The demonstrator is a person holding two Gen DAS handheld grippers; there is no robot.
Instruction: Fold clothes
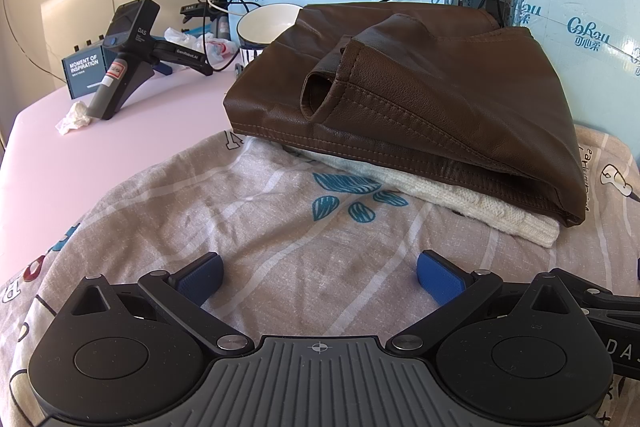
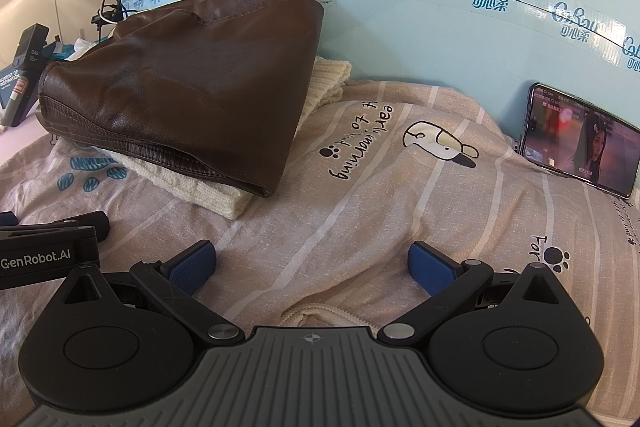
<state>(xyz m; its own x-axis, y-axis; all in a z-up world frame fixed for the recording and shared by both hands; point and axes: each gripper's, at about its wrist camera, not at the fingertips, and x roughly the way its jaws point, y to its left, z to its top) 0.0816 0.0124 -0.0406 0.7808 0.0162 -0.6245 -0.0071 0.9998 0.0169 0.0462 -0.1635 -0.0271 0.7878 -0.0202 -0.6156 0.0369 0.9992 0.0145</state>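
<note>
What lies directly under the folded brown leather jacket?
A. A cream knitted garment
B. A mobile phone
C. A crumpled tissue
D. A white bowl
A: the brown leather jacket rests on a folded cream knitted garment, whose edges stick out beneath it in both wrist views, and both lie on the printed grey fabric.

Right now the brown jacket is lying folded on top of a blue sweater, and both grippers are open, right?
Not quite. The sweater under the jacket is cream, not blue, as the right wrist view shows. The rest holds: the left gripper and right gripper are both open.
</note>
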